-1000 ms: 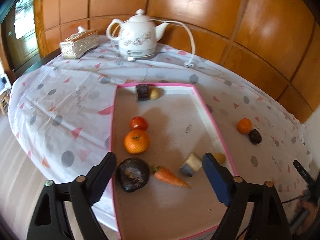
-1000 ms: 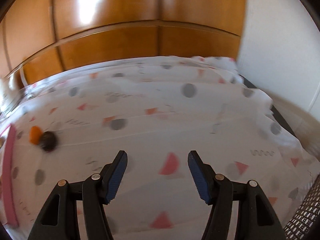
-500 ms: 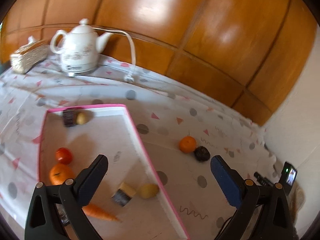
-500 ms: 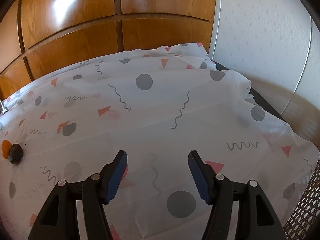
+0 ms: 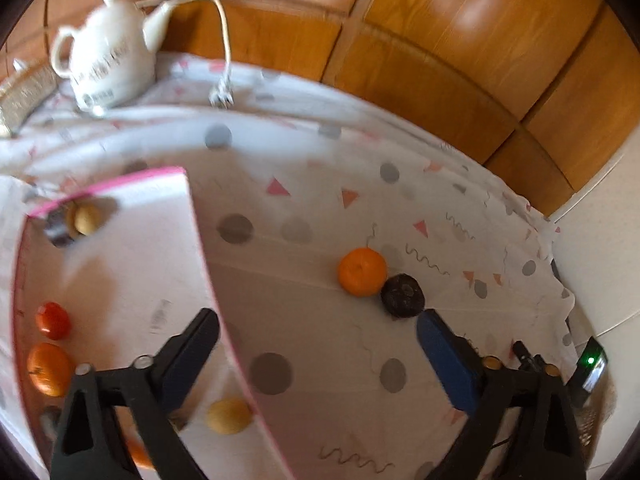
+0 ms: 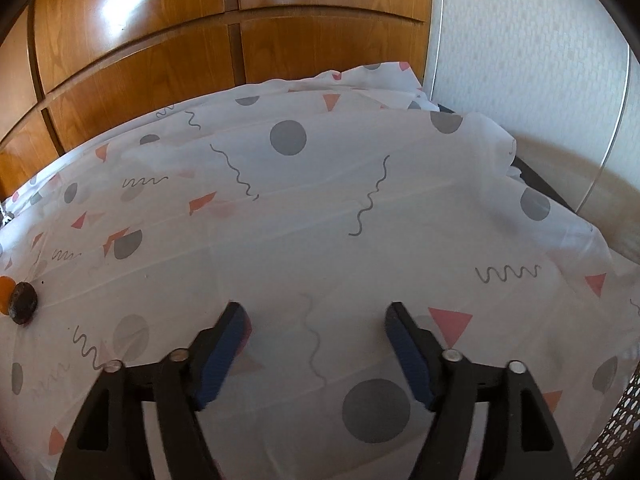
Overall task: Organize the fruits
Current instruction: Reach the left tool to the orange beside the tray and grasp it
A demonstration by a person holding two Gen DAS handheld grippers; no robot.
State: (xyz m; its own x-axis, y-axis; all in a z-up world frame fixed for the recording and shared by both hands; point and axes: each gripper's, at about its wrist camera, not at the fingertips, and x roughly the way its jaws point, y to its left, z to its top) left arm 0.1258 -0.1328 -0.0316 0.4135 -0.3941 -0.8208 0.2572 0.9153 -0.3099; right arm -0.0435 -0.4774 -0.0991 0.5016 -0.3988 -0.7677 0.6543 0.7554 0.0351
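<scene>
1. Where the patterned cloth (image 5: 320, 240) covers the table, it is white with grey dots, pink triangles and squiggles, and it lies in soft creases; behind it runs a glossy wood-panelled wall (image 5: 440, 40), and at the right a pale wall (image 6: 520, 40) meets the panels.
2. Left view only: a pink-rimmed tray (image 5: 192, 216) sits on the cloth's left part. In it are a tomato (image 5: 53, 319), an orange (image 5: 49, 368) below it, a yellowish fruit (image 5: 229, 415) by the near right rim, and a potato (image 5: 85, 219) beside a dark item in the far corner.
3. Left view only: a white teapot (image 5: 108, 60) with a cord (image 5: 222, 40) stands at the back, with a woven box (image 5: 24, 92) at its left; both are blurred.
4. On the bare cloth, right of the tray, a second orange (image 5: 362, 272) touches a dark round fruit (image 5: 402, 295).
5. The left gripper (image 5: 318, 330) hangs over the cloth, its jaws wide and closing with nothing between them; the dark fruit lies just beyond its right finger.
6. Right view: the same pair shows small at the far left edge, dark fruit (image 6: 23, 303) in front, orange mostly cut off.
7. The right gripper (image 6: 314, 322) is above bare cloth, its jaws opening and empty.
8. Right view only: a mesh basket (image 6: 612, 432) at the lower right corner.
</scene>
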